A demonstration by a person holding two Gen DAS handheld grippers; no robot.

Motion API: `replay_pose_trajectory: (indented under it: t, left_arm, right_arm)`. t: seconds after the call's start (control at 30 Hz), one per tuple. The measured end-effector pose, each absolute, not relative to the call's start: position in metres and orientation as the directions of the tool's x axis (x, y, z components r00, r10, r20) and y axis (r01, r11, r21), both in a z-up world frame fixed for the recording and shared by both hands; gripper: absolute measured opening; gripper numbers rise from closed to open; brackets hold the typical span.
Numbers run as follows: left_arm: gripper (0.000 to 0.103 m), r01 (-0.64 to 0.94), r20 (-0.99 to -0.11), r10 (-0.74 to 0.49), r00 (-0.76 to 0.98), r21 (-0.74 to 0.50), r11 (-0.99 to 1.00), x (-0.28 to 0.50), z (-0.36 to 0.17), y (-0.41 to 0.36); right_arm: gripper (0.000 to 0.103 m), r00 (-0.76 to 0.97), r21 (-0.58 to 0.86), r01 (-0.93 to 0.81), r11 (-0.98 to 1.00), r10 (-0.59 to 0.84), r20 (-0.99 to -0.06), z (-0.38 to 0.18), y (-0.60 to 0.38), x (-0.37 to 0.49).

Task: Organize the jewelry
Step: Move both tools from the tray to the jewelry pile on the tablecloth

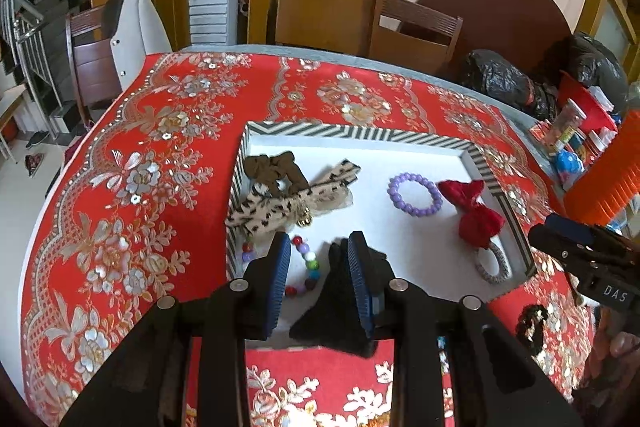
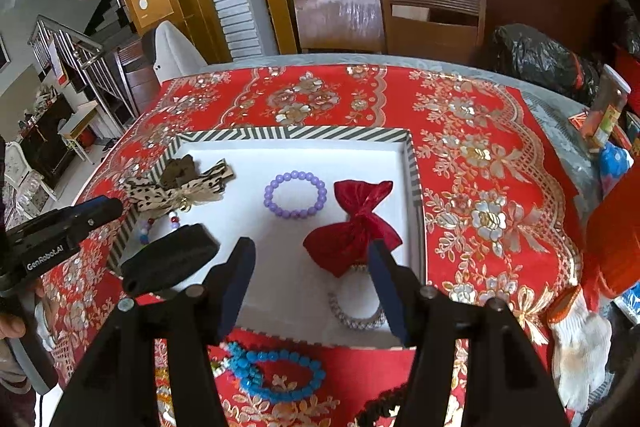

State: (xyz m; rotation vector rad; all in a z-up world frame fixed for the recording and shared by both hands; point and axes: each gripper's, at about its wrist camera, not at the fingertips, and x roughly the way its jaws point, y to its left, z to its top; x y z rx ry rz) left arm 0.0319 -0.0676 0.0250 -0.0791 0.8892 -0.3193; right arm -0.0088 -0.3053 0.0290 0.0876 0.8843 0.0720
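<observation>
Since most of the pieces already lie in the striped tray (image 2: 304, 133), the blue bead bracelet (image 2: 280, 383) looks like the next thing to gather. It rests on the red tablecloth (image 2: 480, 167), just outside the tray's near rim.

I judge it light and floppy: hard, smooth beads on a cord, so the loop will sag and swing once lifted, and round beads can roll out of a shallow pinch. One side of the loop looks rougher and bunched, which may be the surer spot. The best hold is probably across a single strand, pads closing square on two or three beads, not around the whole ring.

The right claw (image 2: 312, 247) is spread wide and pinches nothing. Between its fingers only the tray floor, the red bow (image 2: 352, 227) and the bow's silvery elastic loop show. The bracelet sits below and behind those tips, towards the person, so the claw would have to draw back and dip to reach it.

The left claw (image 1: 319, 239) is also spread, with a string of coloured beads (image 1: 308, 263) showing through the gap. A black fabric piece (image 1: 340, 315) lies against its right finger; whether it touches I cannot tell.
</observation>
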Motion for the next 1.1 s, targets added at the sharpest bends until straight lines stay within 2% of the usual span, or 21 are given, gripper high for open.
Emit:
replay_pose_trajectory:
  t: [0.27, 0.57, 0.87, 1.1]
  left_arm:
    - [0.031, 0.316, -0.761, -0.391, 0.518, -0.254, 0.914, 0.005, 0.025, -0.069]
    - [0.031, 0.399, -0.787, -0.471, 0.399, -0.313, 0.862, -0.027, 0.008, -0.08]
    - [0.031, 0.412, -0.83, -0.474, 0.295, -0.337, 0.846, -0.05, -0.026, -0.075]
    - [0.031, 0.402, -0.848, -0.467, 0.251, -0.348, 0.847, -0.056, -0.044, -0.071]
  right_arm:
    - [0.062, 0.643, 0.102, -0.053, 0.993, 0.111, -0.757, 0.04, -0.313, -0.047]
    - [0.063, 0.591, 0.044, -0.054, 0.998, 0.067, -0.804, 0.022, -0.334, -0.085]
    - [0.063, 0.514, -0.007, -0.026, 1.0, 0.008, -0.858, -0.007, -0.367, -0.11]
    - [0.063, 0.477, 0.006, 0.013, 1.0, -0.001, -0.879, -0.027, -0.387, -0.111]
